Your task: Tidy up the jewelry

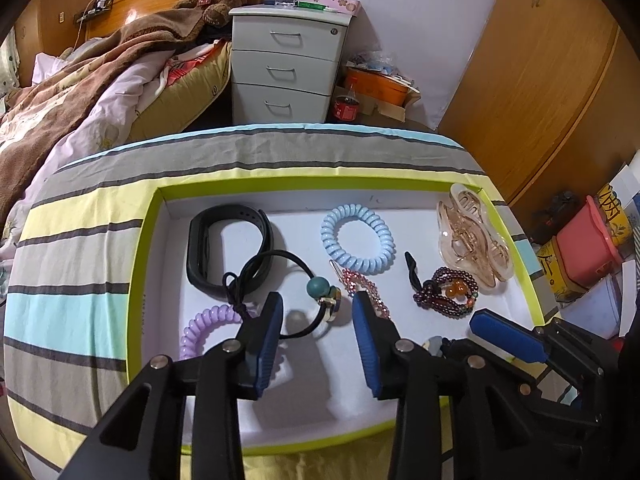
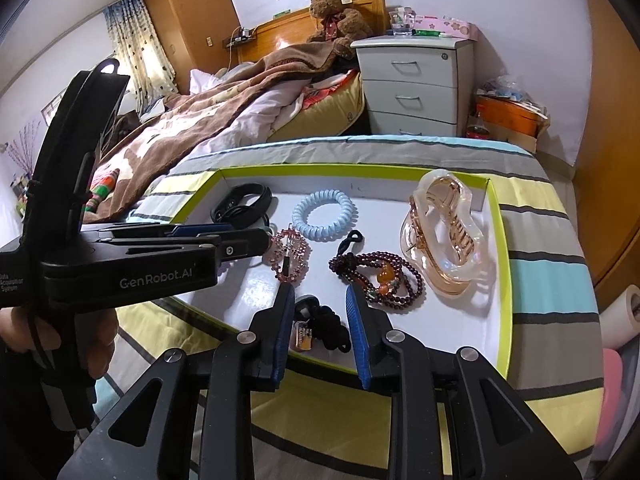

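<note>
So far, nearly everything seems gathered into the white tray (image 1: 516, 216) with the lime rim, which lies on the striped counter (image 1: 80, 240). Along its twelve o'clock side sit the black wristband (image 1: 208, 240), the blue coil tie (image 1: 358, 238) and, at two o'clock, the amber hair claw (image 1: 472, 236); the dark bead bracelet (image 1: 444, 294) and the pink beaded clip (image 1: 362, 284) lie nearer the middle, and the lilac coil tie (image 1: 204, 330) at eight o'clock. The left gripper (image 1: 318, 304) hangs over the black cord with the teal bead (image 1: 318, 286), jaws part open and pressing on nothing. The right gripper (image 2: 318, 300) likewise stands part open around a black cord bundle (image 2: 330, 326) by the six o'clock rim, apparently without gripping it. I judge little is left beyond spacing the pieces.
</note>
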Available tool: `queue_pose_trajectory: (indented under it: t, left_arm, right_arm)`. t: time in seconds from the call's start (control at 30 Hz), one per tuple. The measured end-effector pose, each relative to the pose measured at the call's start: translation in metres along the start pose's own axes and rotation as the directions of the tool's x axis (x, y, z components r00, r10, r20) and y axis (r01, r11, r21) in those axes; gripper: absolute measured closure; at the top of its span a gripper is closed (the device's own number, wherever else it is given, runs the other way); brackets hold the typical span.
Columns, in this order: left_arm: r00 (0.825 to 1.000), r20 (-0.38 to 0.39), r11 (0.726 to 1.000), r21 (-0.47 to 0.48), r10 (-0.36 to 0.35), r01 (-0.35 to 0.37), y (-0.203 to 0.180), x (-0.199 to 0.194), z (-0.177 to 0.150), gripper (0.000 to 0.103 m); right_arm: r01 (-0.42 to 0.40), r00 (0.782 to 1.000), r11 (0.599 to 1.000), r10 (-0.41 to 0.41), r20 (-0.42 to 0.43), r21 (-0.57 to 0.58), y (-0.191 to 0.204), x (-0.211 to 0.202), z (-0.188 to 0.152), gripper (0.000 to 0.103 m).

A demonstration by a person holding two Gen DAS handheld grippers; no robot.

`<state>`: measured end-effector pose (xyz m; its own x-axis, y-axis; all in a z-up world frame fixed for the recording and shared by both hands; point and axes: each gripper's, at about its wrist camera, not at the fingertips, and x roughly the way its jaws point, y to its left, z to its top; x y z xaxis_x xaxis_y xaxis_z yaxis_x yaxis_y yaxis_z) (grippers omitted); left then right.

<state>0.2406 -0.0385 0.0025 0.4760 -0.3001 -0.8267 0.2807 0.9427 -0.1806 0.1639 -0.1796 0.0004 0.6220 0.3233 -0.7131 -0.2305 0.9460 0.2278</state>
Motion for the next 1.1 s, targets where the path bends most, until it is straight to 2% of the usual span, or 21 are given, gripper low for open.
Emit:
queue_pose_trajectory:
  t: [0.17,0.2,0.23,0.3,0.57,0.67,0.9,1.1]
  left_arm:
    - [1.0,0.015,1.0,-0.001,0.013,-0.013,-0.004,-0.011,-0.004,0.061]
    - [1.0,0.022,1.0,-0.006,0.019,-0.019,-0.005,-0.015,-0.006,0.061]
    - [0.999,0.033,1.0,-0.009,0.03,-0.03,-0.006,-0.019,-0.008,0.061]
    - [0.997,0.051,0.998,-0.007,0.056,-0.055,-0.007,-0.025,-0.011,0.059]
    - [0.979,0.124,0.987,-0.016,0.162,-0.161,-0.016,-0.056,-0.036,0.058]
    - [0.96,0.156,0.973,-0.039,0.232,-0.228,-0.018,-0.068,-0.048,0.058]
    - [0.949,0.179,0.965,-0.066,0.26,-0.252,-0.02,-0.083,-0.065,0.058]
    - [0.947,0.184,0.964,-0.081,0.263,-0.252,-0.024,-0.092,-0.081,0.058]
  right_arm:
    - [0.034,0.999,0.999,-0.035,0.027,0.007,0.001,-0.013,-0.002,0.075]
    - [0.043,0.998,0.999,-0.043,0.034,0.007,0.003,-0.016,-0.003,0.072]
    - [0.058,0.997,0.998,-0.058,0.043,0.006,0.004,-0.019,-0.004,0.063]
    - [0.086,0.994,0.996,-0.085,0.065,-0.002,0.007,-0.028,-0.008,0.056]
    - [0.161,0.981,0.987,-0.16,0.106,0.003,0.017,-0.049,-0.017,0.056]
    - [0.185,0.977,0.983,-0.186,0.104,0.018,0.019,-0.052,-0.022,0.056]
    - [0.201,0.972,0.979,-0.204,0.116,0.039,0.023,-0.06,-0.028,0.056]
    - [0.209,0.969,0.977,-0.213,0.128,0.045,0.028,-0.065,-0.033,0.056]
